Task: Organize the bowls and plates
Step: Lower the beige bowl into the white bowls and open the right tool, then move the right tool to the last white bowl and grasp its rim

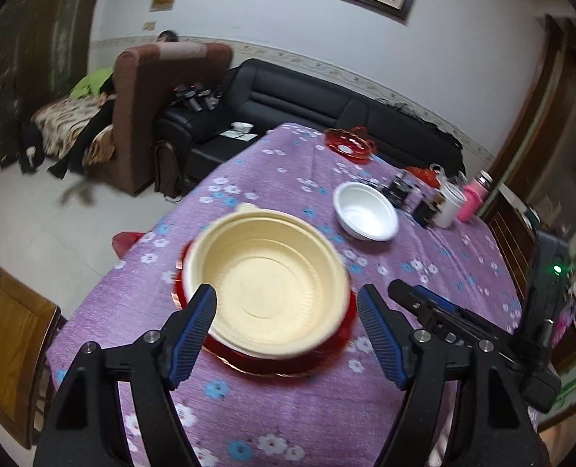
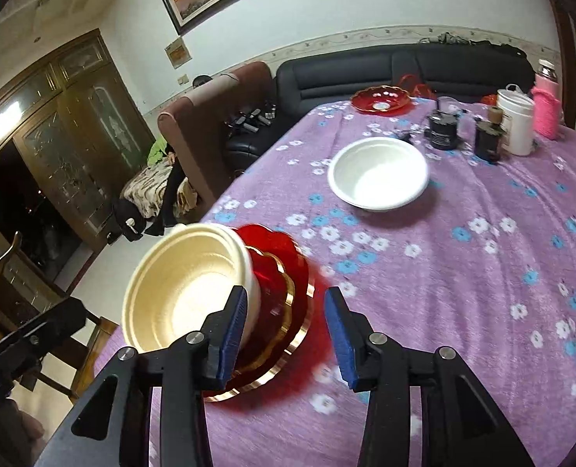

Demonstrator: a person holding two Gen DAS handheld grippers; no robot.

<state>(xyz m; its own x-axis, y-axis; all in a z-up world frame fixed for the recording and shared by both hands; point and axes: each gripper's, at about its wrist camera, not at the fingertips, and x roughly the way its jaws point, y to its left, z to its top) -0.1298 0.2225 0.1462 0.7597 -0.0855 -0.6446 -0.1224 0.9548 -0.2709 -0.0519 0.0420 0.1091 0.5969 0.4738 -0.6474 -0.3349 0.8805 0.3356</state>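
A cream bowl [image 1: 266, 282] sits nested on red gold-rimmed plates [image 1: 280, 364] near the table's front left. My left gripper [image 1: 288, 334] is open, its fingers on either side of the bowl's near rim. In the right wrist view the same cream bowl [image 2: 182, 288] and red plates [image 2: 284, 292] lie just ahead of my open, empty right gripper [image 2: 286, 330]. The right gripper [image 1: 424, 303] also shows in the left wrist view, to the right of the stack. A white bowl [image 1: 365, 210] [image 2: 379, 171] stands alone mid-table. A red dish [image 1: 348, 144] [image 2: 381, 99] sits at the far edge.
The table wears a purple flowered cloth [image 2: 482, 272]. Dark jars [image 2: 443, 128], a white container [image 2: 515, 120] and a pink bottle [image 2: 546, 105] cluster at the far right. A wooden chair [image 1: 11, 334] stands at the left; sofas [image 1: 295, 97] lie beyond.
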